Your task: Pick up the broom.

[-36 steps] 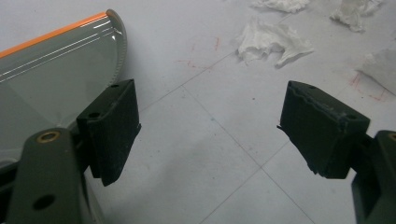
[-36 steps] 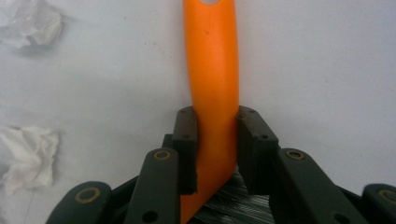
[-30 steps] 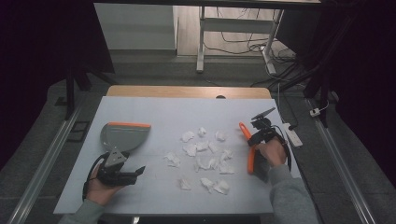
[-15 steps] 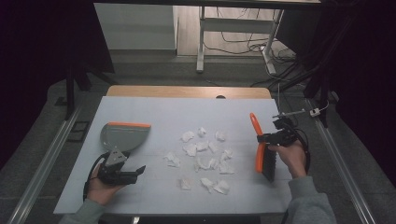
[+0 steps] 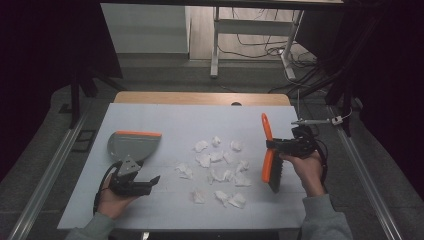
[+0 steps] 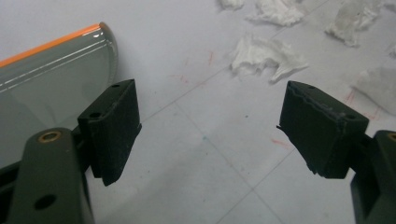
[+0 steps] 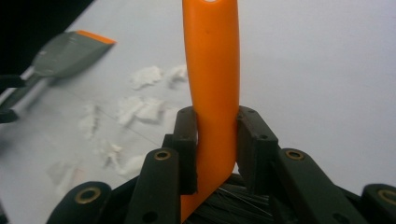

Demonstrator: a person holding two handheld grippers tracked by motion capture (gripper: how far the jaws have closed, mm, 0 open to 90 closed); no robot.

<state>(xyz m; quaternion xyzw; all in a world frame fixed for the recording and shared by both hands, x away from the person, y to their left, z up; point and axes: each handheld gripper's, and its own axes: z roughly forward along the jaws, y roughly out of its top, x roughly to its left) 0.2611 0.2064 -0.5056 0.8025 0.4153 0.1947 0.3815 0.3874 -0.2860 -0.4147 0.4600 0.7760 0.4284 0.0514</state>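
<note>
**Brush now out at the right edge, nothing swept yet**

Since a second ago the right gripper [image 5: 278, 146] has carried the brush [image 5: 269, 159] rightward, away from the paper scraps [image 5: 218, 168]; the brush has turned from slanted to roughly upright in the high view, orange handle pointing away from the person, bristles toward them. Left gripper [image 5: 145, 183] hasn't moved.

State now:
- Right gripper: jaws clamped on the orange brush handle [image 7: 212, 84], bristles just below the jaws.
- Left gripper: jaws spread wide, holding nothing, hovering over bare table [image 6: 196, 154] just beside the dustpan [image 6: 51, 88].
- Dustpan lies flat at the left of the table, orange lip on its far side, well apart from the scraps.
- Scraps scattered mid-table, between dustpan and brush.

Progress, my read: early. Brush is picked up; dustpan not yet gripped, no scraps gathered or in the pan. Left to do: grab the pan, sweep scraps into it.
</note>
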